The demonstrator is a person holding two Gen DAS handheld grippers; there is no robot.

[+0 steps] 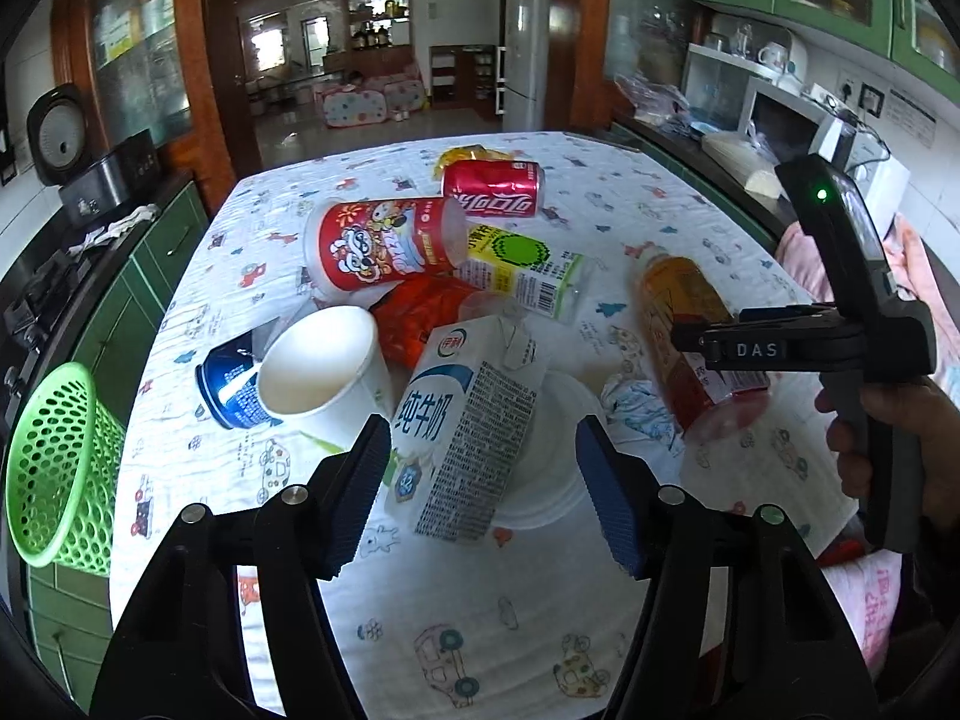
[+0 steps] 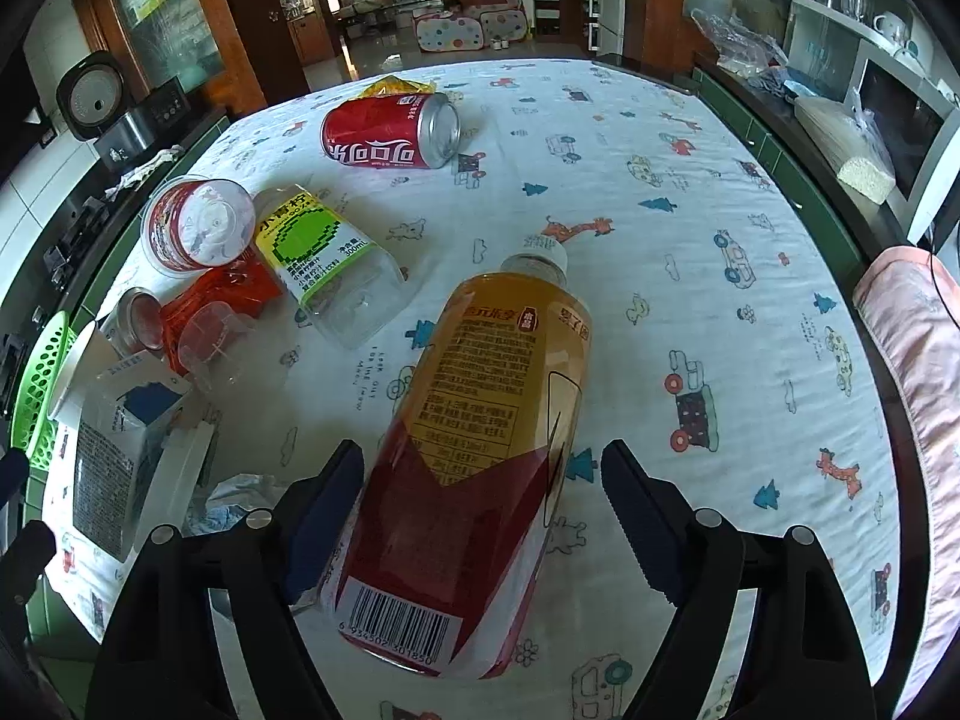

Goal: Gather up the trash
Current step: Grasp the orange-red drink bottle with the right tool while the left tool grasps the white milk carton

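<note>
My left gripper (image 1: 483,423) is open and straddles a white and blue milk carton (image 1: 462,420) that lies on a white lid (image 1: 558,468); the right pad stands clear of the carton. My right gripper (image 2: 483,450) is open around an orange tea bottle (image 2: 480,420) lying on its side, with a gap at the right pad. Further trash lies on the cloth: a white paper cup (image 1: 324,372), a blue can (image 1: 231,390), a red snack cup (image 1: 384,246), a cola can (image 2: 384,132), a clear green-labelled bottle (image 2: 324,264) and an orange wrapper (image 2: 210,300).
A green mesh basket (image 1: 54,462) hangs off the table's left edge. The table (image 2: 720,240) carries a cartoon-print cloth. A crumpled tissue (image 2: 234,498) lies beside the tea bottle and a yellow wrapper (image 2: 396,84) behind the cola can. Counters with appliances run along both sides.
</note>
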